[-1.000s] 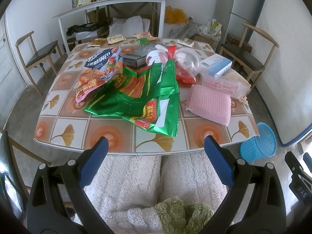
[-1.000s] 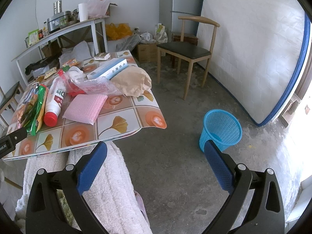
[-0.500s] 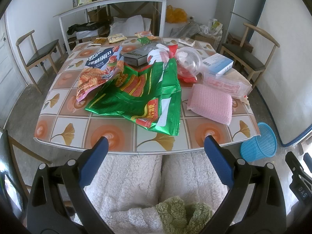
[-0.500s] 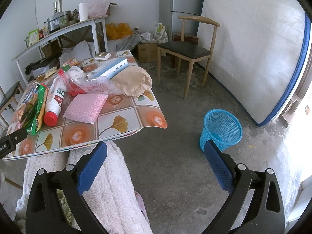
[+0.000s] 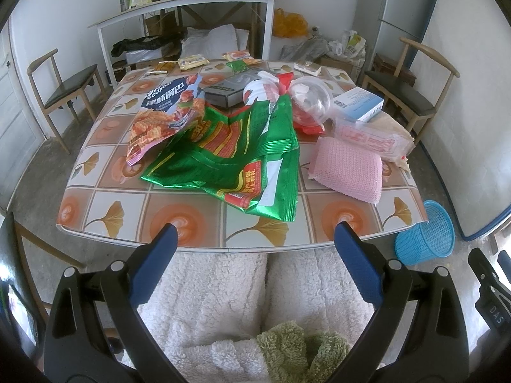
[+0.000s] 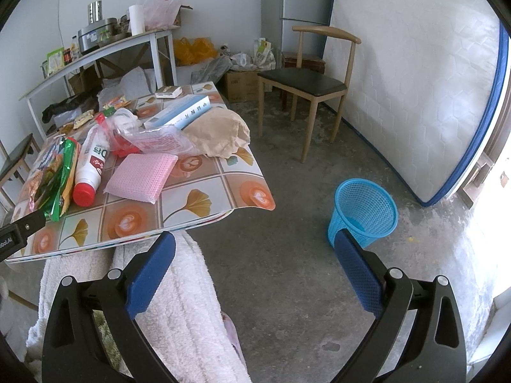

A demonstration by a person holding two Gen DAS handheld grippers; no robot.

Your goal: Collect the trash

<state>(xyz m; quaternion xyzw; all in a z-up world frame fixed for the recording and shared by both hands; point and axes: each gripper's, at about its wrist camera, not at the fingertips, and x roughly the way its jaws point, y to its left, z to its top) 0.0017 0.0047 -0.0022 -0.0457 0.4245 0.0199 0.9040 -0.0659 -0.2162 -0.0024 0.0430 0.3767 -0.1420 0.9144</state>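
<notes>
A tiled table (image 5: 105,214) holds trash: a green snack bag (image 5: 236,156), a blue and orange snack bag (image 5: 166,108), a clear plastic cup (image 5: 311,102), a red-capped white bottle (image 6: 91,166), a clear wrapper (image 5: 367,134) and a crumpled brown paper (image 6: 217,134). A blue mesh bin (image 6: 364,212) stands on the floor right of the table and also shows in the left wrist view (image 5: 426,239). My left gripper (image 5: 255,255) is open and empty, just short of the table's near edge. My right gripper (image 6: 255,265) is open and empty over the floor, beside the bin.
A pink sponge (image 5: 348,169), a blue-white box (image 5: 359,103) and a grey box (image 5: 230,91) also lie on the table. Wooden chairs stand at the left (image 5: 64,86) and right (image 6: 309,83). A mattress (image 6: 415,79) leans on the right wall. My white-clad legs (image 5: 255,303) are under the table.
The left gripper has risen and come slightly closer to the table. The right gripper has barely moved. Both stay open.
</notes>
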